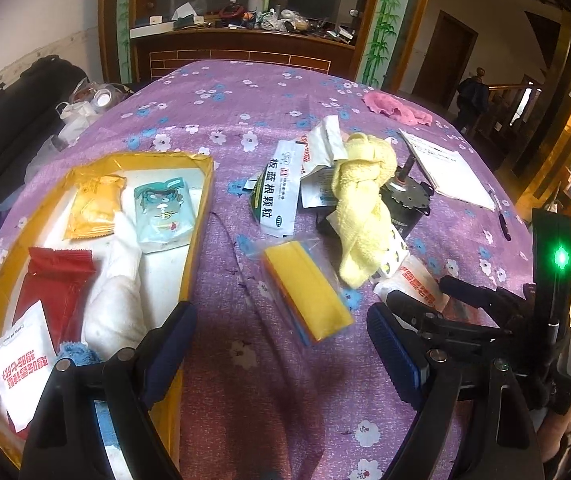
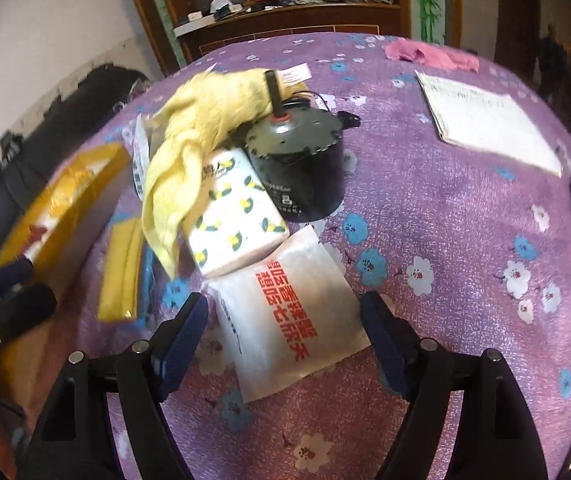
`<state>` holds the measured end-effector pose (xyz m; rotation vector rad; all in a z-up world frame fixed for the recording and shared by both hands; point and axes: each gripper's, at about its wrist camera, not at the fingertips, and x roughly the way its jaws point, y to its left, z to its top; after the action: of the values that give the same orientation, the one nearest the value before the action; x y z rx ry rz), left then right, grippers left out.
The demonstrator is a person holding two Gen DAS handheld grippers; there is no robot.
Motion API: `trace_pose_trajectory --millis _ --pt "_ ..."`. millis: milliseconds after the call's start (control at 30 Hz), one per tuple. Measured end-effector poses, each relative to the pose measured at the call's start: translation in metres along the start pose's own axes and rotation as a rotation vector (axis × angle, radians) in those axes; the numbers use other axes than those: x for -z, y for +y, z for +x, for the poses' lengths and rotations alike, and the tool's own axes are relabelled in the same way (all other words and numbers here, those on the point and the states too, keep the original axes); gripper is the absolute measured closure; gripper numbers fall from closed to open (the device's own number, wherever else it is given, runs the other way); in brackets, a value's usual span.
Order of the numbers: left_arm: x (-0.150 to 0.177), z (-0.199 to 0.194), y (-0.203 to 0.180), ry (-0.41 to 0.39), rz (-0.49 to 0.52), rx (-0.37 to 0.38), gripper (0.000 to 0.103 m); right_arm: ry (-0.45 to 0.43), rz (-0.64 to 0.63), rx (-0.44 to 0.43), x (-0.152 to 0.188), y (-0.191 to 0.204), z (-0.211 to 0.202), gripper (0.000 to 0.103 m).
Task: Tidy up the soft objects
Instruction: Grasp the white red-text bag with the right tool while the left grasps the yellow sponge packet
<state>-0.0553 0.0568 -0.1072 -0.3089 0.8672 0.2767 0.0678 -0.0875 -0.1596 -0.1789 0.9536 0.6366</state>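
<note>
Purple floral tablecloth (image 1: 269, 92), cluttered wooden counter (image 1: 241, 36), bamboo-painted pillar (image 1: 381, 32), dark wooden door (image 1: 443, 60) beyond.

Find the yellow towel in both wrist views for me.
Left wrist view: the yellow towel lies right of centre, draped over the clutter beside the black motor.
Right wrist view: the yellow towel is upper left, hanging down over the tissue pack.
Shared landmark: the black motor.
</note>
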Motion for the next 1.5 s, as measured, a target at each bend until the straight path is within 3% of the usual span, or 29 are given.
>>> trace_pose_trajectory --millis 100,233,333,567,733,1067,1167,1233,1267,1300,1367,1433,1500 --pt "0.0 0.002 0.0 0.002 -0.003 -0.003 0.014 0.009 -0.031 0.031 0.0 0.007 0.001 0.026" --pt "0.0 0.004 -0.002 0.008 0.006 -0.001 0.014 0.005 -0.069 0.071 0.002 0.012 0.0 0.045" --pt "0.001 0.005 -0.003 0.013 0.014 -0.002 0.014 -0.001 -0.096 0.078 0.003 0.017 -0.003 0.054" --pt "0.001 0.011 -0.002 0.03 0.012 -0.003 0.014 -0.036 -0.104 0.006 0.012 0.014 -0.015 0.083" --pt "-0.003 0.018 -0.008 0.039 0.031 -0.004 0.014 -0.056 0.009 -0.11 0.012 -0.007 -0.02 0.089" --pt "-0.018 0.046 -0.02 0.092 0.026 0.017 0.014 -0.122 0.097 -0.229 0.008 -0.023 -0.031 0.092" --pt "-0.02 0.06 -0.023 0.109 0.042 -0.031 0.014 -0.142 0.107 -0.265 0.006 -0.026 -0.034 0.092" --pt "-0.019 0.065 -0.03 0.095 0.087 -0.104 0.014 -0.152 0.109 -0.279 0.006 -0.025 -0.036 0.092" --pt "-0.018 0.066 -0.031 0.094 0.094 -0.115 0.016 -0.154 0.11 -0.281 0.006 -0.025 -0.036 0.092" --pt "-0.016 0.067 -0.032 0.091 0.103 -0.126 0.025 -0.155 0.111 -0.283 0.007 -0.025 -0.036 0.092" --pt "-0.011 0.066 -0.035 0.078 0.138 -0.164 0.035 -0.153 0.114 -0.283 0.007 -0.025 -0.036 0.092" --pt "-0.005 0.062 -0.036 0.069 0.175 -0.178 0.058 -0.155 0.111 -0.277 0.006 -0.024 -0.035 0.092" --pt "0.0 0.057 -0.034 0.083 0.178 -0.156 0.064 -0.158 0.11 -0.277 0.007 -0.026 -0.036 0.092"
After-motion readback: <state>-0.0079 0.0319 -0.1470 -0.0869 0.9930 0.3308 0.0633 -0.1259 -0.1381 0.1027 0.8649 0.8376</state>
